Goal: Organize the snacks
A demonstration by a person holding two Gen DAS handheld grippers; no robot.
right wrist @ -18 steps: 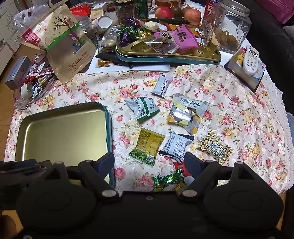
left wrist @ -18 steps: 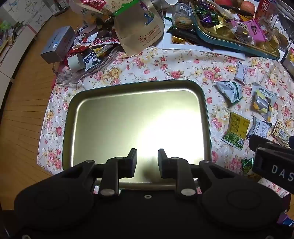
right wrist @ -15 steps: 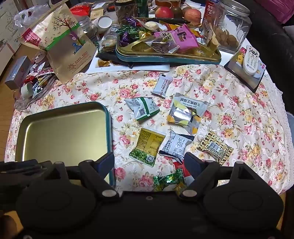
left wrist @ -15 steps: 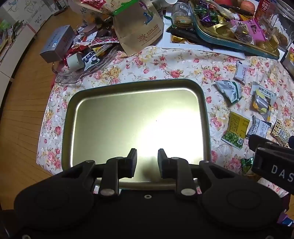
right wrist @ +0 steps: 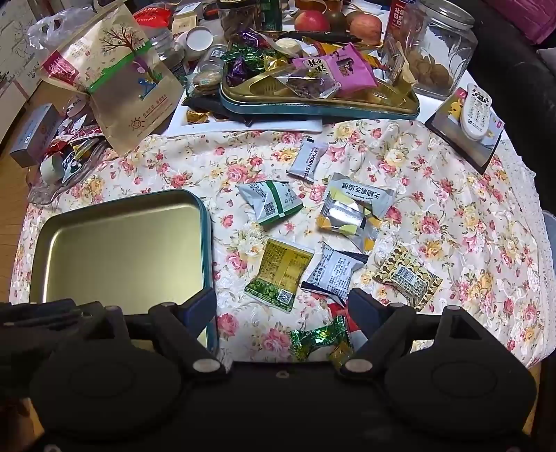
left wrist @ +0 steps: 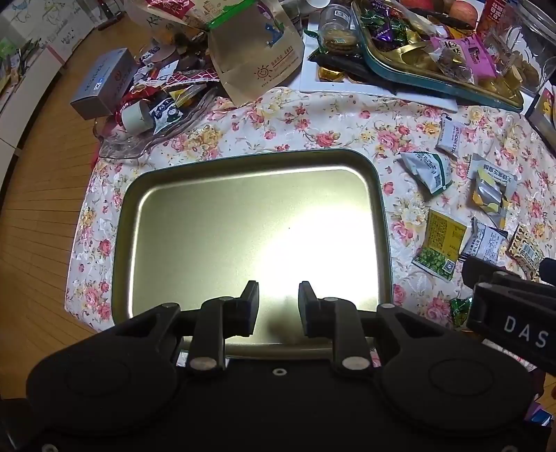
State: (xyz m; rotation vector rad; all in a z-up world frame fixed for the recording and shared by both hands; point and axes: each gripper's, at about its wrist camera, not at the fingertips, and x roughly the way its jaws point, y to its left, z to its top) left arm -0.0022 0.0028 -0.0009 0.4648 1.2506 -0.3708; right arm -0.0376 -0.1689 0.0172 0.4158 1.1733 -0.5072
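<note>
Nothing is being moved since the earlier frames: the left gripper (left wrist: 278, 306), narrowly parted, and right gripper (right wrist: 281, 309), spread wide, are being held empty above tray (left wrist: 382, 208) and snack packets (right wrist: 278, 274).

A lived-in home.
Floral tablecloth (right wrist: 451, 194) over the table, wooden floor (left wrist: 38, 194), remote control (right wrist: 477, 109), apples (right wrist: 311, 20).

My right claw (right wrist: 281, 306) hangs spread wide above a green candy (right wrist: 318, 339) at lower centre. I see the gold tray (right wrist: 121, 250) at left, snack packets (right wrist: 278, 274) scattered mid-frame on the floral desk (right wrist: 451, 208).
</note>
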